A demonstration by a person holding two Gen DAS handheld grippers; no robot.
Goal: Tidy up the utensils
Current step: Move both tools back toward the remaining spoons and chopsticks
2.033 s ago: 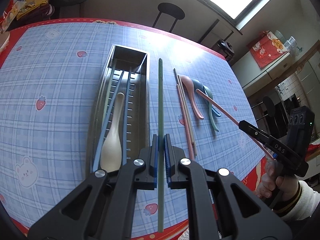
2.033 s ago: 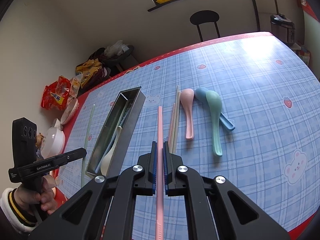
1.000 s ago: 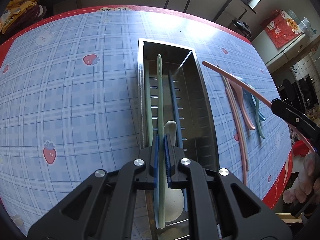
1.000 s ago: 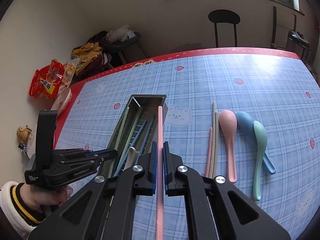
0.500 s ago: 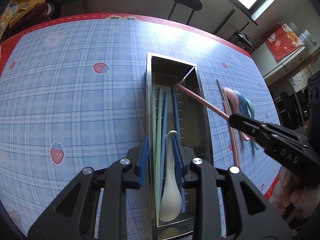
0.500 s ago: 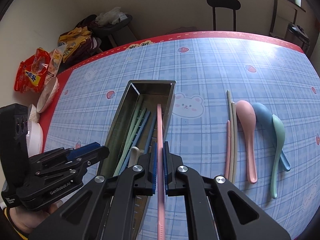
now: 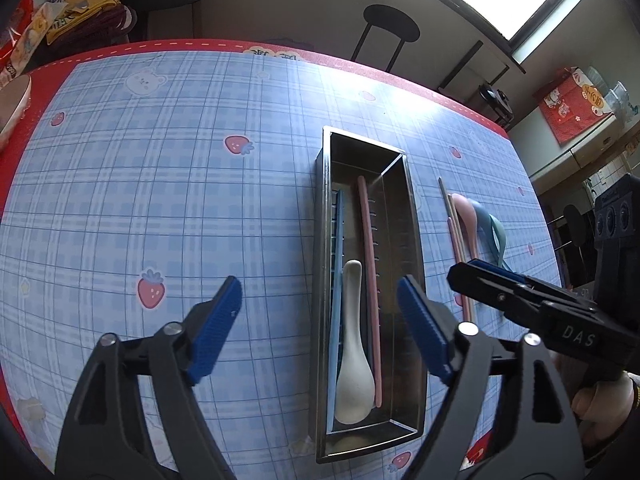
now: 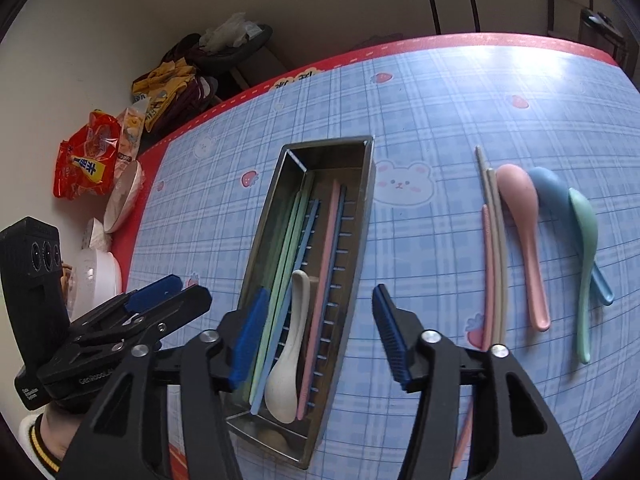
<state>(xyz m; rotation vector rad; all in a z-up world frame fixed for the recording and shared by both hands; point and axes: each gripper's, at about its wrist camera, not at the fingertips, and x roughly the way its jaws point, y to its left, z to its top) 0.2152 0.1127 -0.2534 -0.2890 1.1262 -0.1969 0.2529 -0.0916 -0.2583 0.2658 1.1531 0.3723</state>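
**Both grippers empty over the utensil tray**

My left gripper (image 7: 320,328) hangs with its fingers (image 7: 216,324) spread wide and nothing between them; in the left wrist view they straddle the lower part of the metal tray (image 7: 414,240), which runs up the centre-right of the frame on the blue checked tabletop (image 7: 160,180). My right gripper (image 8: 316,336) is likewise wide apart and empty, its blue pads on either side of the tray's near end in the lower middle of the right wrist view.

Inside the tray I see a white spoon (image 8: 286,356) with its bowl toward the bottom of the frame, a pink chopstick (image 8: 320,280) lying lengthwise just right of it, blue chopsticks (image 8: 294,276) and green chopsticks (image 8: 280,256) to its left.

Out on the tabletop, at the right of the right wrist view, lie a pink and beige bundle of chopsticks (image 8: 494,256), then a pink spoon (image 8: 524,236), a blue spoon (image 8: 554,192) and a green spoon (image 8: 586,260), the blue one partly under the green one. A black stool (image 7: 390,30) stands beyond the table's far edge.
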